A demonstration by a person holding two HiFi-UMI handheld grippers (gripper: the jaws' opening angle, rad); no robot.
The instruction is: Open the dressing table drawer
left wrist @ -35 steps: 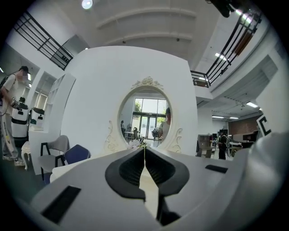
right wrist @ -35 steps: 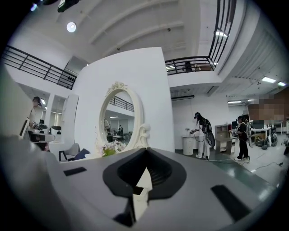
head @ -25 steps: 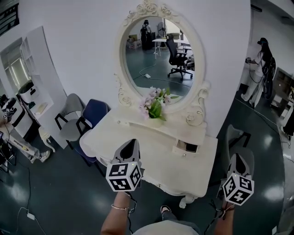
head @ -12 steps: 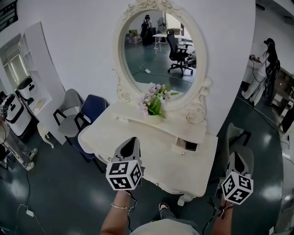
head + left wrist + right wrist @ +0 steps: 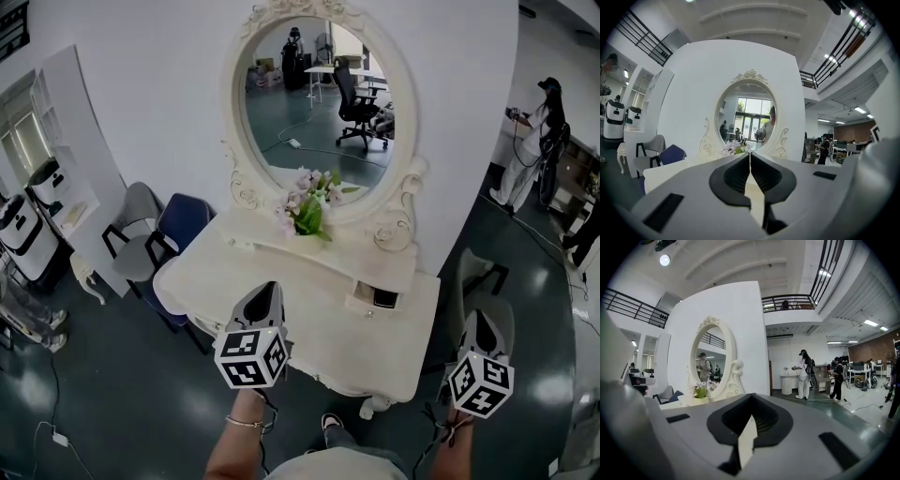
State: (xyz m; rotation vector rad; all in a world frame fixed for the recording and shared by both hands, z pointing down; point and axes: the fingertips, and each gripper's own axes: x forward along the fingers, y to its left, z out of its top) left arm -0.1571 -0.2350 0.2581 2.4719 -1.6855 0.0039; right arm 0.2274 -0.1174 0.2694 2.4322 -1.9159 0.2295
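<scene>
A cream dressing table (image 5: 281,305) with an oval mirror (image 5: 314,103) and a vase of flowers (image 5: 305,211) stands against the white wall. A small drawer (image 5: 374,298) in its raised back shelf, right of the flowers, is pulled out a little and dark inside. My left gripper (image 5: 269,286) hovers over the table's front edge, shut and empty, pointing at the mirror (image 5: 749,112). My right gripper (image 5: 484,317) is shut and empty too, off the table's right corner over the floor. The drawer does not show in either gripper view.
A grey chair (image 5: 134,225) and a blue chair (image 5: 186,228) stand left of the table, with another grey chair (image 5: 480,274) at its right. A white shelf unit (image 5: 66,131) is at far left. People (image 5: 805,371) stand on the dark floor to the right.
The table and mirror have slid slightly left in the head view. Both grippers keep nearly the same places and stay shut.
</scene>
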